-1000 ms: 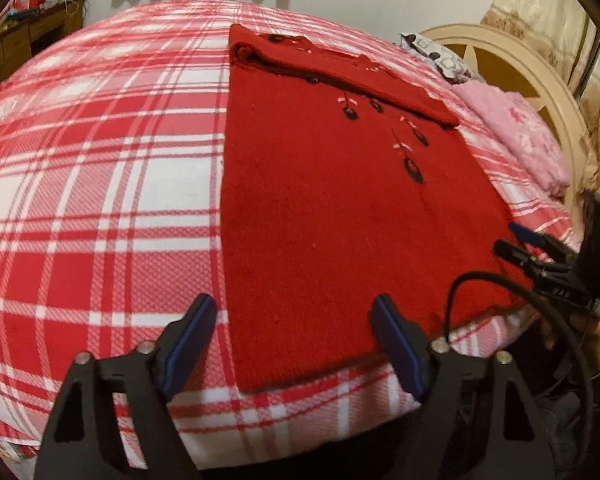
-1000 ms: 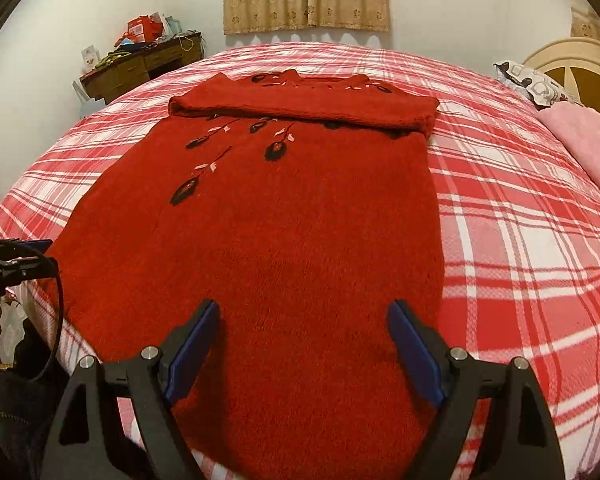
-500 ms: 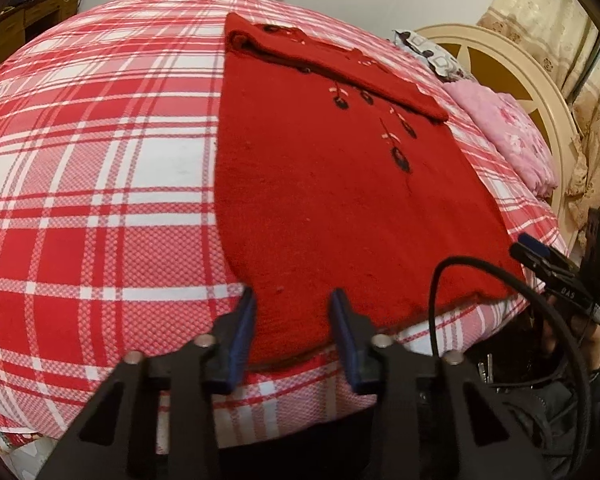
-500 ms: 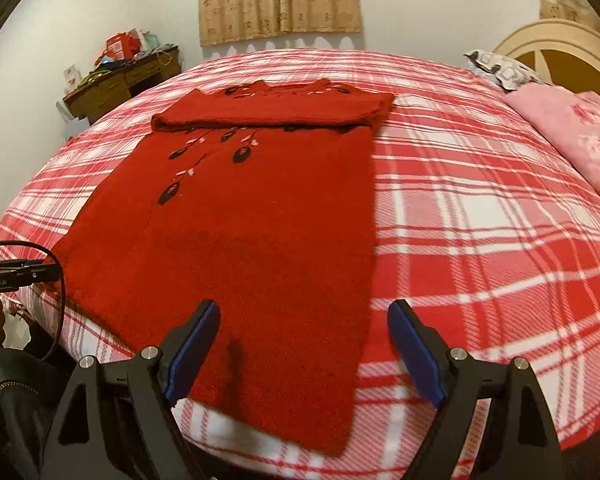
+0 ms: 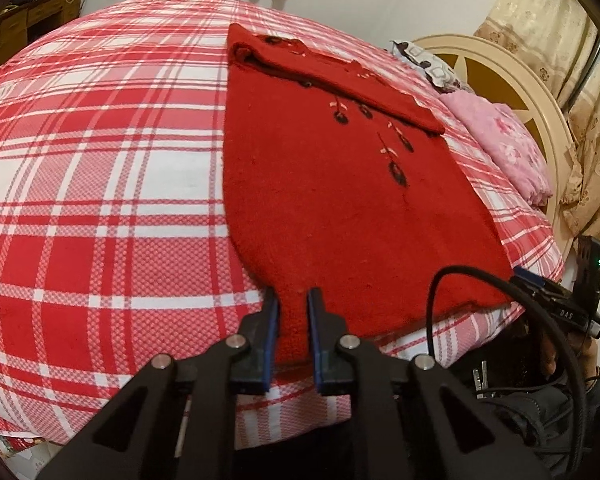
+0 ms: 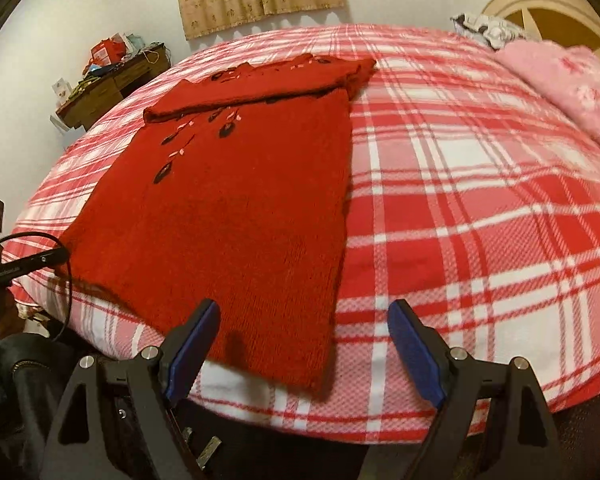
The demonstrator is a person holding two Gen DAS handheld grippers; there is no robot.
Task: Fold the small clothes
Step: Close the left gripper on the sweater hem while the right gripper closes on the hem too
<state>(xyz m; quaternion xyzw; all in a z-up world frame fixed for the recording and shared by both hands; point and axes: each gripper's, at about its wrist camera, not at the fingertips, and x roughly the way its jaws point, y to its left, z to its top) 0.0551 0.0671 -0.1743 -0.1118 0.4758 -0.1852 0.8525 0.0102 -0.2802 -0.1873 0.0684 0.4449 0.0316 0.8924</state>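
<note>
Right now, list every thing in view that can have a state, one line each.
red sweater: lying flat on the bed, its far end folded over, near left corner pinched.
left gripper: jaws just closed on the sweater's near hem.
right gripper: open, over the sweater's near right corner, holding nothing.
plaid bedspread: spread smooth.
pink blanket: bunched by the headboard.

Little text could be read. In the left wrist view, white letters "DAS" stood on the black body of the right gripper [image 5: 556, 304] at the frame's right edge. In the right wrist view, a small white line of print on the left gripper [image 6: 24, 266] was too blurred to read.
</note>
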